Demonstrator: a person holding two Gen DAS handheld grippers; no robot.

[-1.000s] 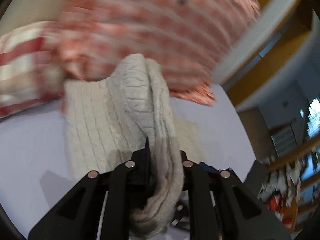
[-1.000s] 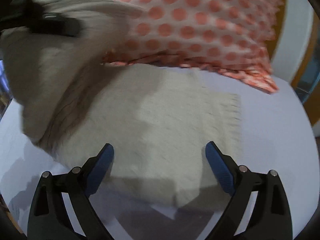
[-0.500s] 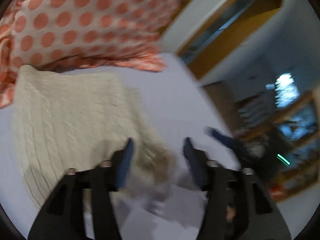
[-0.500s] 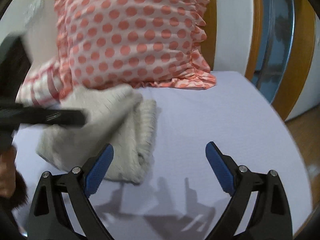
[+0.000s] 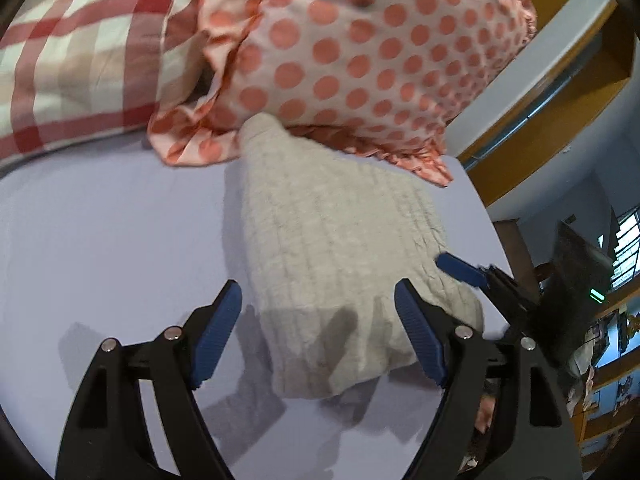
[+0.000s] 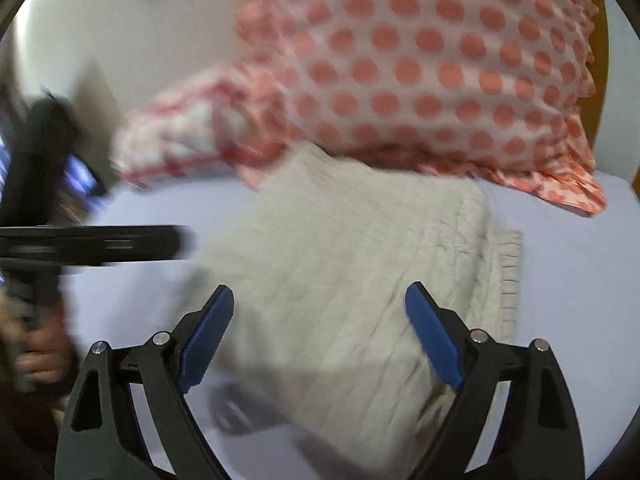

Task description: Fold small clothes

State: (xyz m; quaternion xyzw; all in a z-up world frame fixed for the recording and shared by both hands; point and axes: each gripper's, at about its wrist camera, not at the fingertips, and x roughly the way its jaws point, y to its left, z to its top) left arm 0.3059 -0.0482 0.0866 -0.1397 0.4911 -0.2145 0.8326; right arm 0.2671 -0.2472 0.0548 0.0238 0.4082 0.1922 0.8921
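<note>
Lay folded on the pale lilac bed sheet (image 5: 100, 240): a cream cable-knit sweater (image 5: 340, 248), narrow end pushed up against the polka-dot pillow (image 5: 360, 52), wide end nearest the cameras. Beside that pillow, to its left, a red-and-white checked pillow (image 5: 80, 64), both propped at the head of the bed. Left gripper (image 5: 318, 320) spread wide, blue pads either side of the sweater's near edge, holding nothing; whether the pads touched the knit could not be told. Shadows of the fingers cast across the near hem and the sheet below it. Right gripper (image 6: 320, 320) likewise spread wide and empty, poised over the near part of the same sweater (image 6: 352, 280), seen there blurred, with a ribbed lower layer sticking out along its right side. Seen in the right wrist view at far left, blurred: the left gripper's black body (image 6: 92, 242) and the hand (image 6: 36, 356) gripping its handle. Visible in the left wrist view at the sweater's right edge: one blue fingertip (image 5: 460, 270) of the right gripper, close against the knit. Beyond the bed, a wooden door frame (image 5: 560, 92).
</note>
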